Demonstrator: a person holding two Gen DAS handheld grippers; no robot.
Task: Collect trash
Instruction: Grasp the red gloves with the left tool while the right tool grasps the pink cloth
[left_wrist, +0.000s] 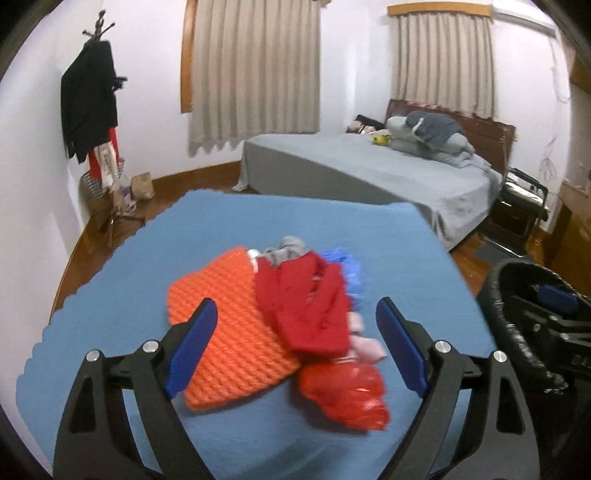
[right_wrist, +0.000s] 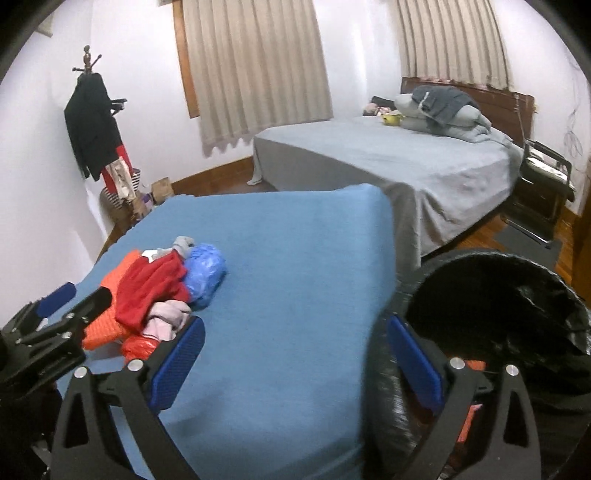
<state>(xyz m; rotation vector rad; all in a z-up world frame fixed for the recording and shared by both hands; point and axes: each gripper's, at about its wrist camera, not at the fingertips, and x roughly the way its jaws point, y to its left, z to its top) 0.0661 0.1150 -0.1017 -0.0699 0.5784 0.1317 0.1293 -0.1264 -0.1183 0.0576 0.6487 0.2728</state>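
A pile of trash lies on the blue-covered table: an orange knitted piece, a red cloth, a red plastic bag, a blue plastic bag, and pink and grey scraps. My left gripper is open, its fingers standing on either side of the pile without touching it. My right gripper is open and empty over the table's right edge, beside the black-lined bin. Something orange-red shows inside the bin. The left gripper also appears at the pile's left in the right wrist view.
A bed with a grey cover stands behind the table. A coat rack with dark clothes is by the left wall, with baskets and a paper bag at its foot. A folding chair stands at the far right on the wooden floor.
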